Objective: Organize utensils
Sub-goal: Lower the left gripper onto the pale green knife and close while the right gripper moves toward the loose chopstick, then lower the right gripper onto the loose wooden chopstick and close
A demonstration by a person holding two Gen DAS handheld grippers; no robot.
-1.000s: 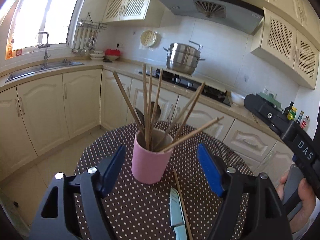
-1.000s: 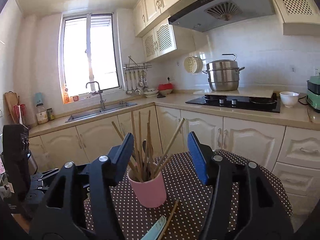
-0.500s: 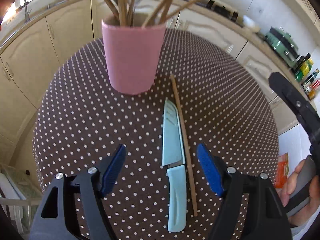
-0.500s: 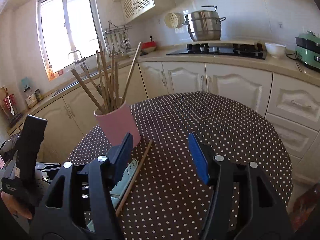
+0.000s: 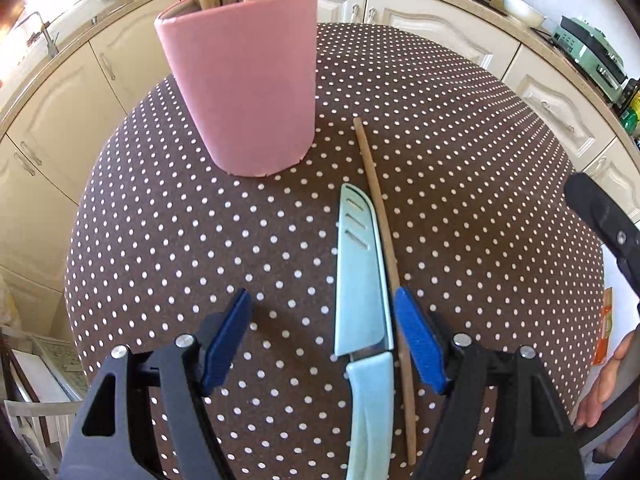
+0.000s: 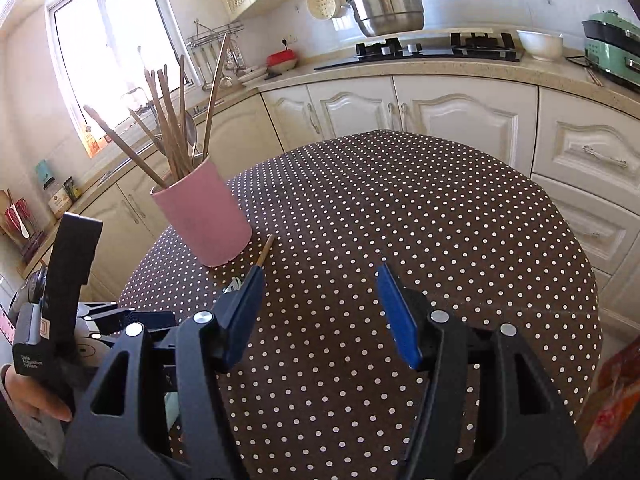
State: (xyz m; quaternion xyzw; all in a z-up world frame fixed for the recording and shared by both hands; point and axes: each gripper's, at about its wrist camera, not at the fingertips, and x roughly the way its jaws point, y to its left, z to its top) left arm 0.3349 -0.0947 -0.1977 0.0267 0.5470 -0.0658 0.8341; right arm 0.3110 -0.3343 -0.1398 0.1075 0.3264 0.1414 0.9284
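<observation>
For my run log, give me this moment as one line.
left gripper: open over knife | chopstick: beside knife | pink cup: holds chopsticks | right gripper: open, empty

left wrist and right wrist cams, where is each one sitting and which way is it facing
Left wrist: on the left gripper, tilted down at the table; knife and loose chopstick lie between its open jaws; the other hand shows at right.
Right wrist: on the right gripper, facing across the table toward the stove; the left hand shows at lower left.
Shared: pink cup, chopstick, polka-dot table.
</observation>
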